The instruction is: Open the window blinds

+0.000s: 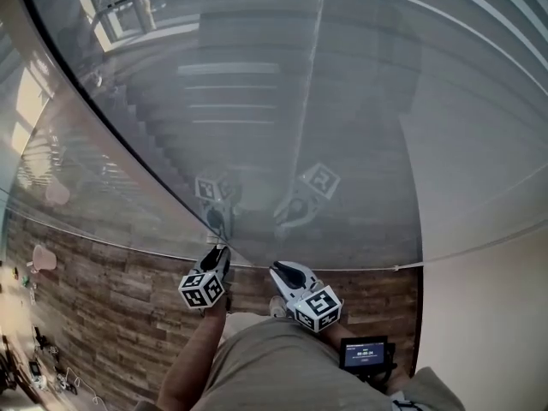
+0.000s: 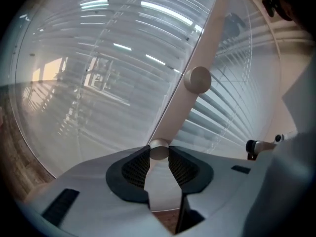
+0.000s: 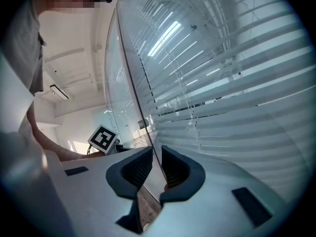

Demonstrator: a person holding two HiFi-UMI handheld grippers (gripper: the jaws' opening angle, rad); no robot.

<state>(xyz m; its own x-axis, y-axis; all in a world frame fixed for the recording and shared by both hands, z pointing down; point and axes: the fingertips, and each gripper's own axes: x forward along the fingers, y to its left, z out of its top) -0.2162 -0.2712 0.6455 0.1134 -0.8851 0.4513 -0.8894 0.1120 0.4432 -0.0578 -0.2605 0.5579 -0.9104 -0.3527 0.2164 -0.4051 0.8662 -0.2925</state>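
**Window blinds** [image 2: 232, 107]: horizontal slats behind a glass pane [image 1: 257, 101], to the right of a white post [image 2: 210, 38] that carries 2 round knobs.

**Lower knob** [image 2: 159, 150]: pinched between the pads of the left claw [image 2: 158, 158]. It is probably the control that drives the slats, hence the grip at its sides.

**Upper knob** [image 2: 197, 79]: untouched.

**Right claw** [image 3: 157, 154]: spread and empty. It faces a glass seam [image 3: 129, 68] and is apparently held clear while the left works.

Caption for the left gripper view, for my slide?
Left gripper closed on the lower round knob of the white post, slatted blinds beside it.
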